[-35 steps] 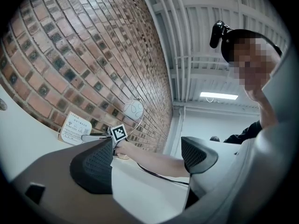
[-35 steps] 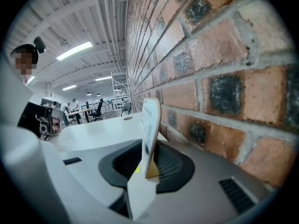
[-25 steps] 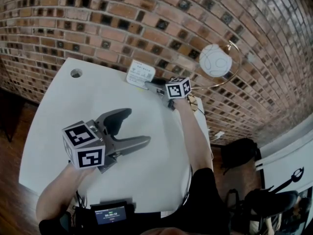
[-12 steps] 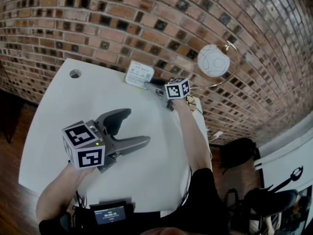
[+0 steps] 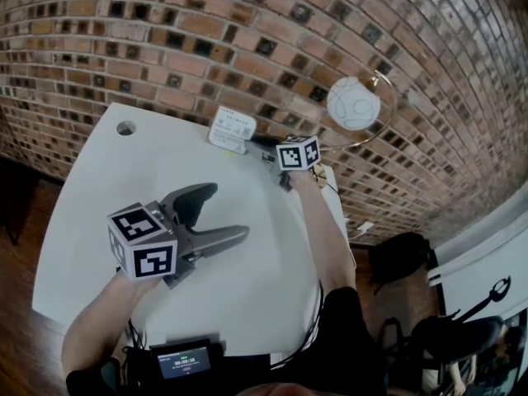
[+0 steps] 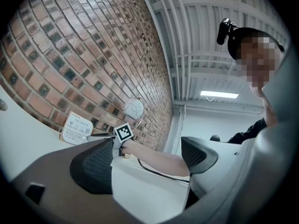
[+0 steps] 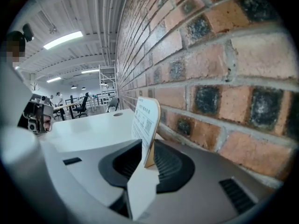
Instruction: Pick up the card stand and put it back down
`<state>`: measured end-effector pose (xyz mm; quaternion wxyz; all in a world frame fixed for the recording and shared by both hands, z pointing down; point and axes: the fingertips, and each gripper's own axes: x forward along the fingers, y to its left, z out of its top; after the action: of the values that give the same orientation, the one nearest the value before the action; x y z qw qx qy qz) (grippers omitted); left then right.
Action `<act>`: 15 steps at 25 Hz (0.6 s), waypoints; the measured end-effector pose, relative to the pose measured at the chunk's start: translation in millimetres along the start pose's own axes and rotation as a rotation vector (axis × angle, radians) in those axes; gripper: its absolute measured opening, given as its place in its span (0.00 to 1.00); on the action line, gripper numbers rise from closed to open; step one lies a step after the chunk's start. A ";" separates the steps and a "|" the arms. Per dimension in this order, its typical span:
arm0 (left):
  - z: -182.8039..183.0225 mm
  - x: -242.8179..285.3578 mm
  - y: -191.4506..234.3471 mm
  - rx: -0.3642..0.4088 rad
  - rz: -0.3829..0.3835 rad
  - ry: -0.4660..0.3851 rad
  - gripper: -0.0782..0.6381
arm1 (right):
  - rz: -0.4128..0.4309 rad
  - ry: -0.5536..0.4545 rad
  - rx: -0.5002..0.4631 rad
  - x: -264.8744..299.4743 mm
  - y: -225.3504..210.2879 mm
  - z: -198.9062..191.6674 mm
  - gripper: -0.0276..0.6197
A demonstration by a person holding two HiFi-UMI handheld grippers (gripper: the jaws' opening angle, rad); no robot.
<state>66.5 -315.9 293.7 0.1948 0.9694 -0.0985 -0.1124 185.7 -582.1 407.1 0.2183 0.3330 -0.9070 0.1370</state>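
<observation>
The card stand (image 5: 231, 129), a white printed card on a small wooden base, is at the back of the white table (image 5: 91, 213), close to the brick wall. My right gripper (image 5: 262, 150) reaches it from the right. In the right gripper view the card stand (image 7: 145, 118) rises between the two dark pads, and my right gripper (image 7: 147, 164) is shut on its wooden base. I cannot tell whether the base rests on the table. My left gripper (image 5: 231, 213) hovers over the front left of the table, open and empty. In the left gripper view my left gripper (image 6: 147, 160) frames the card stand (image 6: 77, 127) far off.
A brick wall (image 5: 165, 48) runs right behind the stand. A lamp with a white globe (image 5: 353, 103) in a brass ring stands at the table's back right corner. A cable hole (image 5: 125, 127) sits at the back left. A small device with a screen (image 5: 186, 359) is at the front edge.
Only the head camera has shifted slightly. Both grippers and the card stand keep their places relative to the table.
</observation>
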 end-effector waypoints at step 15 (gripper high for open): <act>2.6 -4.8 11.8 -0.009 0.008 -0.026 0.74 | 0.038 -0.402 0.039 -115.7 101.7 47.4 0.23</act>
<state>59.6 -326.4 296.9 0.1983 0.9665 -0.1047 -0.1246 182.8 -462.5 299.1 0.0237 0.3407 -0.9356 0.0895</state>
